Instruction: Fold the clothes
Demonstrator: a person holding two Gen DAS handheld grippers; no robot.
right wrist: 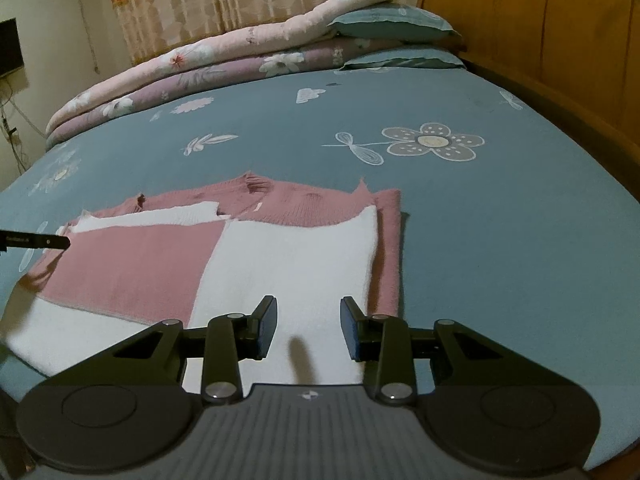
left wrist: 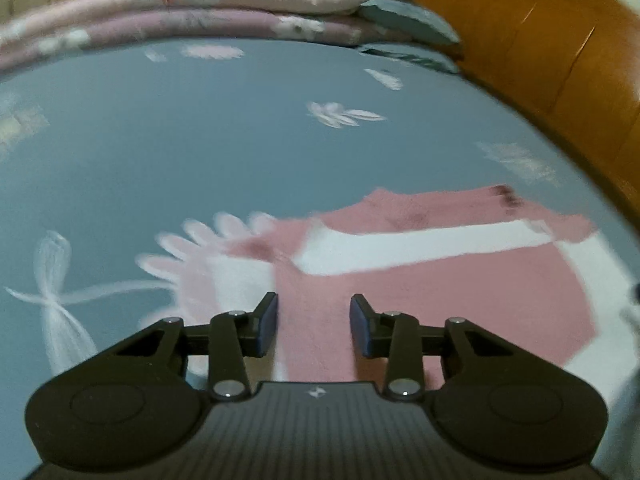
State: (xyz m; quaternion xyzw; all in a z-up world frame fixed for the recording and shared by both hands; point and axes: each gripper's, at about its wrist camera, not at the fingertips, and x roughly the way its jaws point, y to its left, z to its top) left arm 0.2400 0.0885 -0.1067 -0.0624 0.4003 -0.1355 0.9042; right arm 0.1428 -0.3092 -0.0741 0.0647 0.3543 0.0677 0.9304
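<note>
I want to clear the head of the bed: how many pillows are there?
2: upper pillow lies on the folded quilts; lower pillow lies below it on the sheet. More may be hidden.

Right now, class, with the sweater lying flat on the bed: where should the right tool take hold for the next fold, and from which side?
Probably the sweater's pink right edge, coming in low from the bed's bare right side. That edge lies straight, with open sheet beside it, and the right tool is open nearby.
</note>
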